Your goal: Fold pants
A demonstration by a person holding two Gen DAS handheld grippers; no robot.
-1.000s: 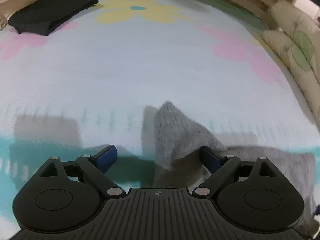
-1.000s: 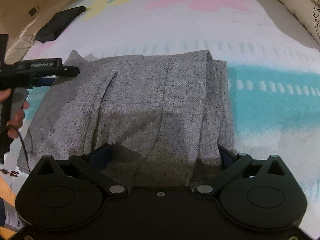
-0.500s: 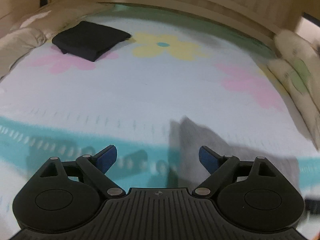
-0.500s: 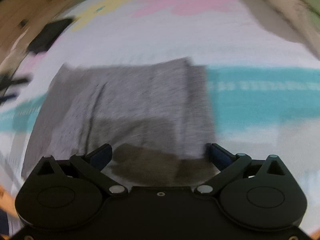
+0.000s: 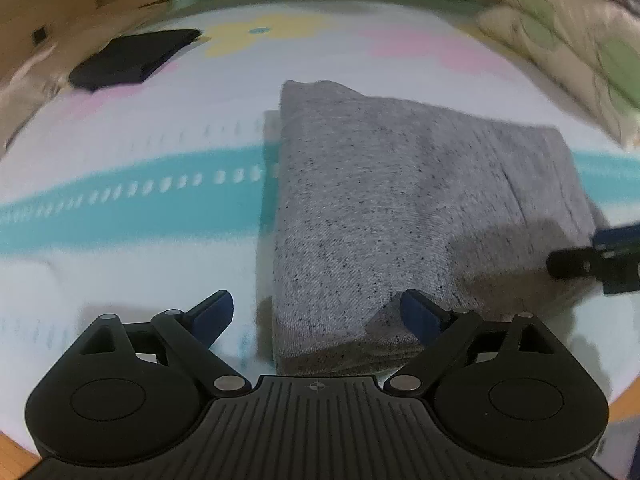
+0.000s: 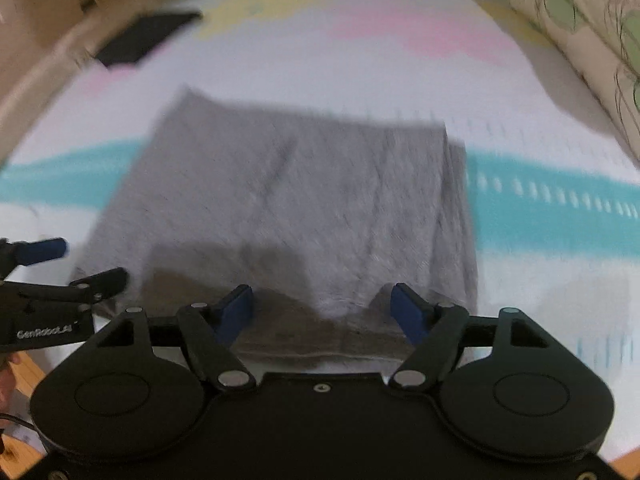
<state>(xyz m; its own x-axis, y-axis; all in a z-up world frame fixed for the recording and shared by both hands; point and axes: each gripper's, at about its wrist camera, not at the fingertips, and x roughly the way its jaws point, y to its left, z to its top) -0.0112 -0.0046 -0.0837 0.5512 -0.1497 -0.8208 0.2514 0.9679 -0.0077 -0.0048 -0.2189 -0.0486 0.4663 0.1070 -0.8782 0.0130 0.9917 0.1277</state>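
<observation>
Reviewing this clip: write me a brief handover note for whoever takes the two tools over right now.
Left tool: open, at the near left corner of the grey pants, gripping nothing.
Right tool: jaws closing over the near edge, cloth between them, not yet pinched.
Pants lie folded into a compact rectangle on the flowered bedsheet; a dark folded garment sits far left.
Left: perhaps a final fold, or moving them aside.

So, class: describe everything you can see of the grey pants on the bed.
The grey pants are a soft, dark-flecked knit, folded into a thick, roughly square bundle with layered edges. They lie flat on the flowered bedsheet, across its teal stripe. The left gripper stands open at their near left corner; the right gripper is closing over their near edge, its pads not yet pressing.
</observation>
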